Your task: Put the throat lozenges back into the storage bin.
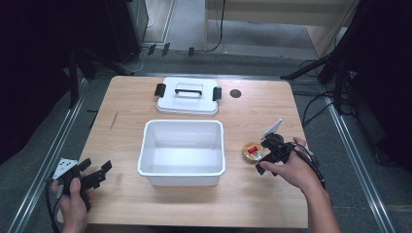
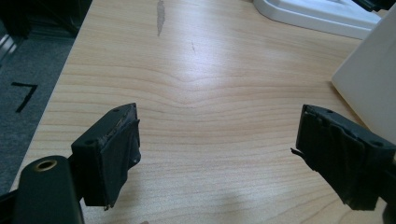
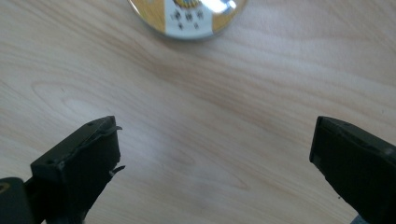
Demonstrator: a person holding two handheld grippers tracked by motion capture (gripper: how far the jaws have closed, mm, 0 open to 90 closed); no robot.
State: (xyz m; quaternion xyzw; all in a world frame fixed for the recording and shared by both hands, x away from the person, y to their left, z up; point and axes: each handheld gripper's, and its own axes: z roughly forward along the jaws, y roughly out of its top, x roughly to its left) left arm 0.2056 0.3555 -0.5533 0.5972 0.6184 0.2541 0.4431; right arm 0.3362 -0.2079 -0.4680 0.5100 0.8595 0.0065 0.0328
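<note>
Right gripper (image 1: 266,156) hovers over a round tin (image 1: 253,151) lying on the surface (image 1: 243,194) just right of the open white bin (image 1: 182,151), jaws wide and empty. Left gripper (image 1: 94,175) rests idle, jaws wide too. Next, likely: lower, straddle the tin, close, lift toward the bin.

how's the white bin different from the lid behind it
The white bin is deep and open-topped, with nothing visible inside; the lid is flat and shallow. The lid carries a black handle and black clips at both ends, while the bin is plain white all over. The bin sits mid-table, near the small round tin; the lid lies toward the far edge. Both are white, rectangular, with rounded corners.
</note>
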